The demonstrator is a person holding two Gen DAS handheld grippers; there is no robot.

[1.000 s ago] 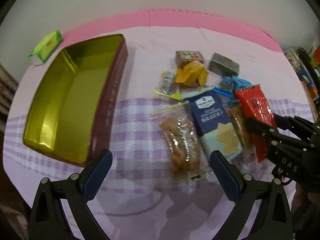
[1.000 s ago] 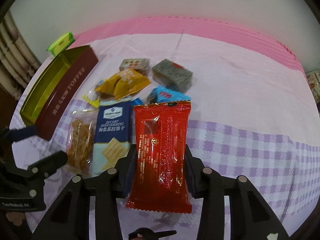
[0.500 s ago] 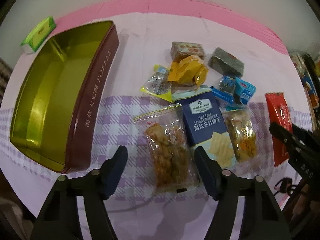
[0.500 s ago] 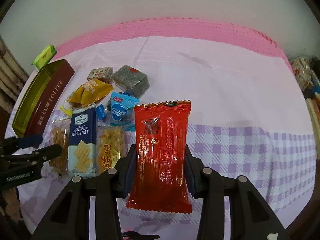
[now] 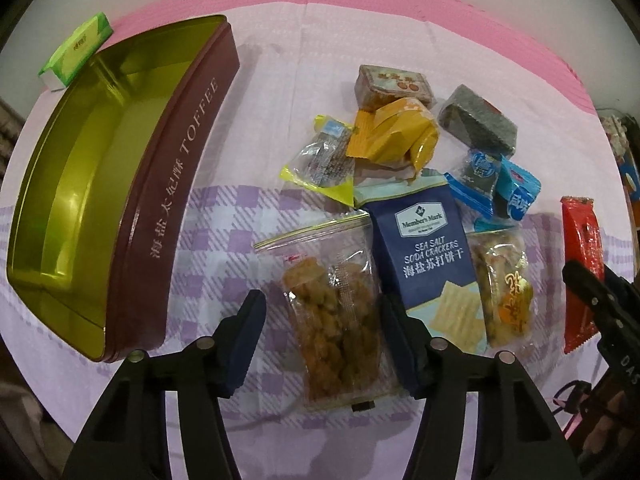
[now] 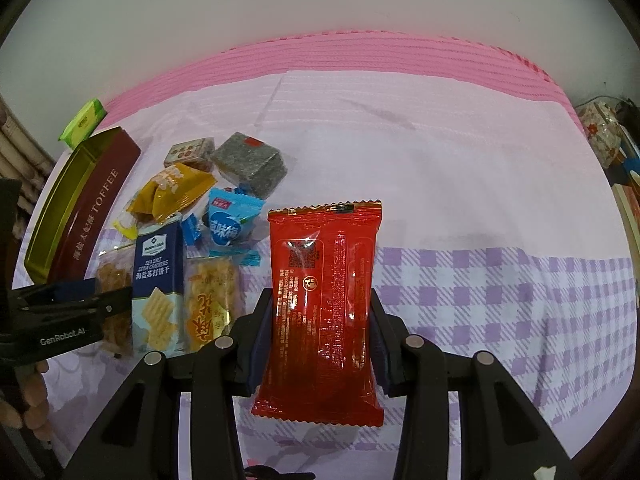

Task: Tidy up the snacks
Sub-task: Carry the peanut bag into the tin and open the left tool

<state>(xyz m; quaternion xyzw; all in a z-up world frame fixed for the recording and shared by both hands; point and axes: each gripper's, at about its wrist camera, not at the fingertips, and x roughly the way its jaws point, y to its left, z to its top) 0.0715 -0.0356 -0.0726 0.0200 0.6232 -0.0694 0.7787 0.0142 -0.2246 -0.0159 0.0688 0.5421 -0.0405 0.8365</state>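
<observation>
Your left claw [image 5: 322, 334] is closing around the clear packet of fried snack [image 5: 336, 320], low in the centre of its frame; the pads aren't pressing it yet. Just right of it lies the blue soda cracker pack [image 5: 430, 256]. The open toffee tin [image 5: 80, 184] fills the left of that view, on the checked worktop [image 5: 224, 216]. Your right claw [image 6: 322, 344] is clamped on the red packet [image 6: 324, 300], centre of its frame.
</observation>
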